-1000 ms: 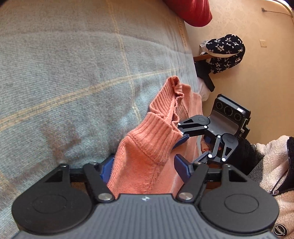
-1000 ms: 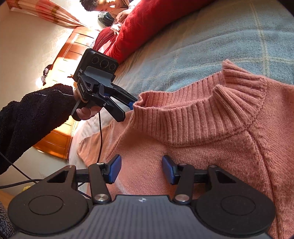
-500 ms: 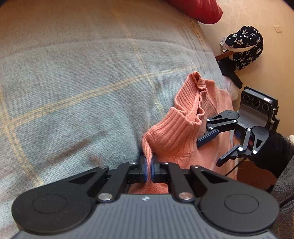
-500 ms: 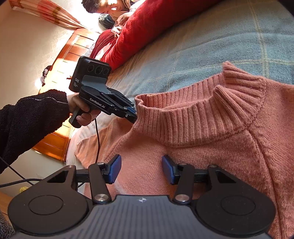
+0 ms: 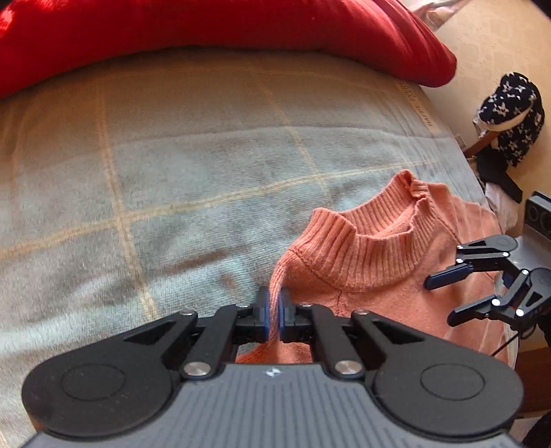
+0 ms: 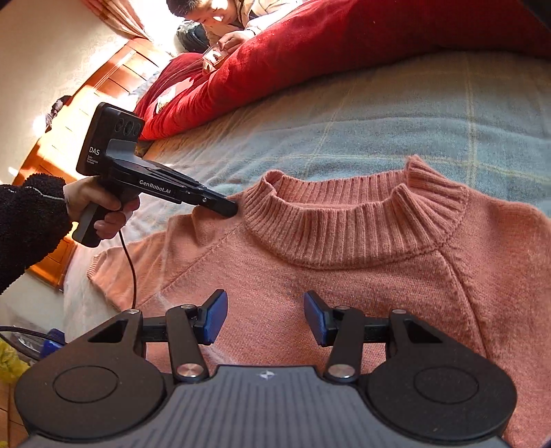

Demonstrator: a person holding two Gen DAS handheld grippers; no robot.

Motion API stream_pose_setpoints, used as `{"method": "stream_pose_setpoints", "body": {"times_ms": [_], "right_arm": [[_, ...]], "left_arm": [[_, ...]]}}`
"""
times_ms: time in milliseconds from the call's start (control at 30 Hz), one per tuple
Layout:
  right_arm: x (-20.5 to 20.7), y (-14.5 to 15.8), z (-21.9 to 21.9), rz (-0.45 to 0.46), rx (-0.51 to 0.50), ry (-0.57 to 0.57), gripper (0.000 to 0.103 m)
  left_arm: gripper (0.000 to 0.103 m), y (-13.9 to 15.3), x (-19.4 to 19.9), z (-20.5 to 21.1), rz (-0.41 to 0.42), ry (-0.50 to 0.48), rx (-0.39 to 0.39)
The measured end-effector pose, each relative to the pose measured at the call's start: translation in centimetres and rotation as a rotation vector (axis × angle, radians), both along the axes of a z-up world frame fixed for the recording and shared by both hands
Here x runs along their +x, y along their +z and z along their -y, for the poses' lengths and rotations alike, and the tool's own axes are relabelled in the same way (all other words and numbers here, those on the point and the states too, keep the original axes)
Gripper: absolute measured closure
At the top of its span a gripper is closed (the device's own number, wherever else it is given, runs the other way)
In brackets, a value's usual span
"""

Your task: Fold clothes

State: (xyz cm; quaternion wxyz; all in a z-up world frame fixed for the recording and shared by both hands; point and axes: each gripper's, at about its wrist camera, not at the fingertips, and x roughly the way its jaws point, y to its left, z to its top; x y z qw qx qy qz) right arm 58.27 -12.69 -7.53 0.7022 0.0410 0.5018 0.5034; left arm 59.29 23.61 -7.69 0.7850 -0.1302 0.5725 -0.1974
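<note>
A salmon-pink knit sweater (image 6: 344, 262) with a ribbed collar lies on the blue-grey checked blanket (image 6: 413, 131). My left gripper (image 5: 273, 313) is shut on the sweater's shoulder fold beside the collar (image 5: 372, 255); in the right wrist view it (image 6: 227, 208) pinches the shoulder left of the collar. My right gripper (image 6: 265, 318) is open and empty, hovering over the sweater's chest. It also shows in the left wrist view (image 5: 451, 296), open, at the sweater's right side.
A red quilt (image 5: 206, 34) lies across the far side of the bed, with a person (image 6: 220, 17) leaning on it. A wooden headboard (image 6: 69, 113) is at the left. A star-patterned bag (image 5: 509, 113) sits beyond the bed's right edge.
My left gripper closed on the sweater's shoulder and pulled it up the bed, spreading the collar flatter. The right gripper stayed open over the chest.
</note>
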Motion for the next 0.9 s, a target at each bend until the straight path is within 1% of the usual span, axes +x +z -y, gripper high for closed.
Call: {"method": "stream_pose_setpoints", "body": {"times_ms": [33,67,167,233,300,367,400,433,567,667,700,733,767,833,867,900], "right_arm": [[0.0,0.4,-0.2,0.041,-0.008,-0.004,0.049],[0.2,0.8,-0.5,0.073,-0.012,-0.009,0.049],[1.5,1.8,-1.0,0.139,-0.014,-0.026,0.049],[2.7,2.3,-1.5,0.194,-0.043,-0.031,0.049],[4.1,2.7,-2.5,0.280,-0.100,0.003,0.051],[5.2,2.8,-3.9,0.348,-0.148,0.088,0.059],[5.7,2.7,-4.7,0.371,-0.162,0.139,0.061],[6.1,2.6,-5.5,0.396,-0.174,0.198,0.061],[6.7,1.7,-8.4,0.465,-0.209,0.430,0.060],[6.5,0.5,-9.9,0.494,-0.273,0.557,0.060],[6.3,0.4,-10.1,0.496,-0.280,0.591,0.066],[6.0,0.5,-10.2,0.500,-0.282,0.620,0.083],[5.6,0.6,-10.2,0.515,-0.284,0.640,0.097],[4.9,0.9,-10.2,0.590,-0.296,0.636,0.097],[5.1,0.9,-10.3,0.605,-0.300,0.609,0.097],[5.7,0.8,-10.4,0.573,-0.295,0.568,0.097]], "left_arm": [[0.093,0.1,0.0,-0.2,-0.001,0.025,-0.011],[0.093,0.4,-0.1,-0.3,0.015,0.042,-0.005],[0.093,2.4,-0.6,-0.4,0.087,0.076,0.050],[0.093,3.8,-1.1,-0.1,0.138,0.076,0.054],[0.091,4.6,-1.7,0.7,0.156,0.052,0.006],[0.085,4.5,-2.3,1.8,0.150,0.009,-0.021],[0.085,4.3,-2.6,2.4,0.146,-0.008,-0.026],[0.085,4.1,-2.9,3.0,0.141,-0.026,-0.031],[0.085,2.8,-4.0,3.8,0.120,-0.029,-0.072],[0.084,2.0,-4.7,3.7,0.106,-0.020,-0.082],[0.084,1.7,-4.9,3.6,0.101,-0.017,-0.085],[0.084,1.7,-5.0,3.5,0.103,-0.012,-0.090],[0.084,1.7,-5.1,3.5,0.107,-0.007,-0.096],[0.083,1.7,-5.3,3.3,0.114,0.003,-0.106],[0.083,1.8,-5.3,3.4,0.129,0.008,-0.104],[0.083,1.9,-5.1,3.5,0.145,0.012,-0.102]]}}
